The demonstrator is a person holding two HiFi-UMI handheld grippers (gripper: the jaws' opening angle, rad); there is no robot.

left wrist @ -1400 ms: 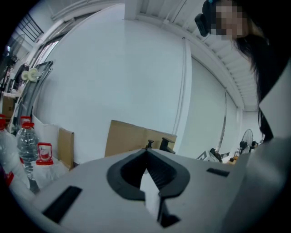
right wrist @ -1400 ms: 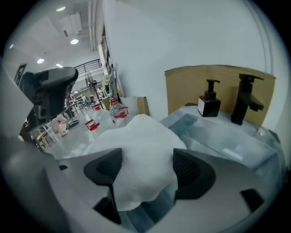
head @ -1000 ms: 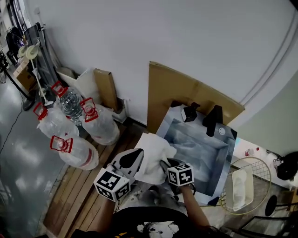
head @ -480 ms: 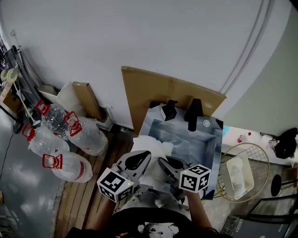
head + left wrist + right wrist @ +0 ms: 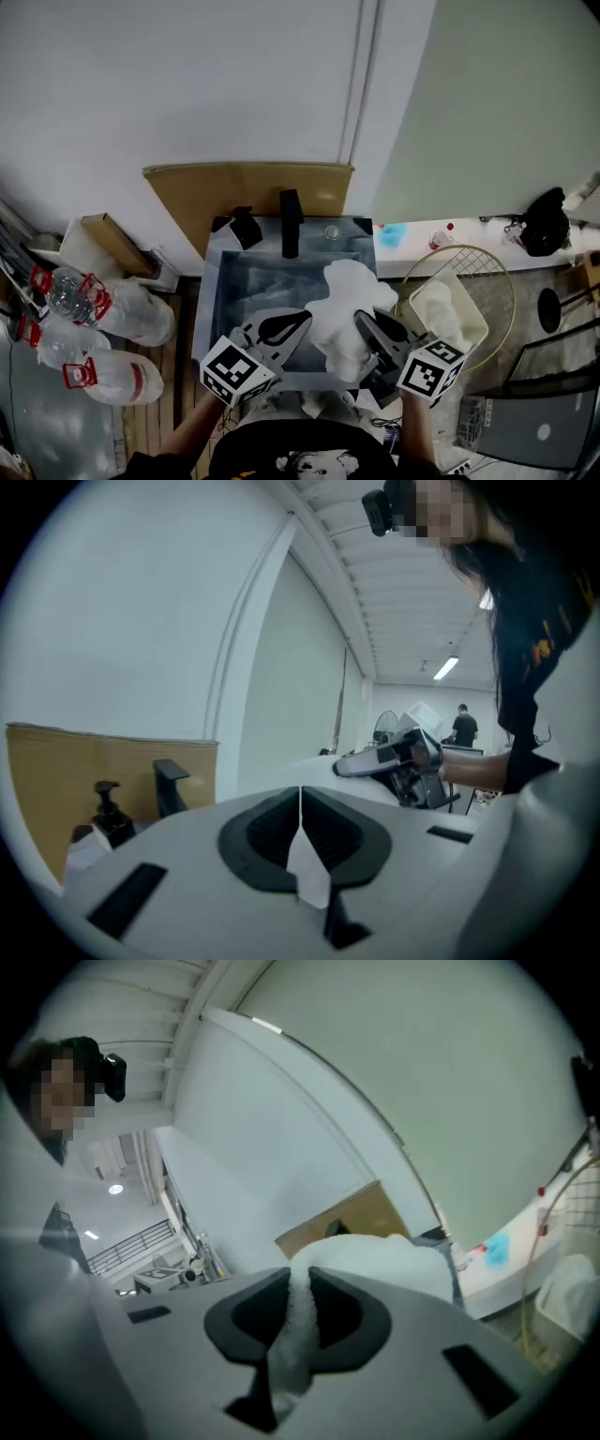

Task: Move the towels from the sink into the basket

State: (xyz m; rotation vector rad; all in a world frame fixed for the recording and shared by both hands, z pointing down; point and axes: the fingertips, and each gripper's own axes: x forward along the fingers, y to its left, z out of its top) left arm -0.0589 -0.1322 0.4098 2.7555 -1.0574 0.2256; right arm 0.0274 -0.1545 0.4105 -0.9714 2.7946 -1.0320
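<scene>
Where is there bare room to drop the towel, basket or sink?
Basket: bare wire along its far and right side, past the white pile in its near left. Sink: left half bare, between tap and left gripper. Crowded at the sink's right front, where the right gripper, its jaws just closed further, pinches the towel.

We counted two grippers, the left gripper (image 5: 305,319) and the right gripper (image 5: 360,317), each bearing one marker cube. Towels came to two: one towel (image 5: 349,302) above the sink and a second towel (image 5: 441,314) in the basket. There was one sink (image 5: 225,295), one black faucet (image 5: 291,223), one soap dispenser (image 5: 247,228) and one wire basket (image 5: 480,254). We saw one cardboard sheet (image 5: 206,192), one cardboard box (image 5: 112,246), one black bag (image 5: 542,223), and, as far as we could tell, four red-handled water jugs (image 5: 141,314).
</scene>
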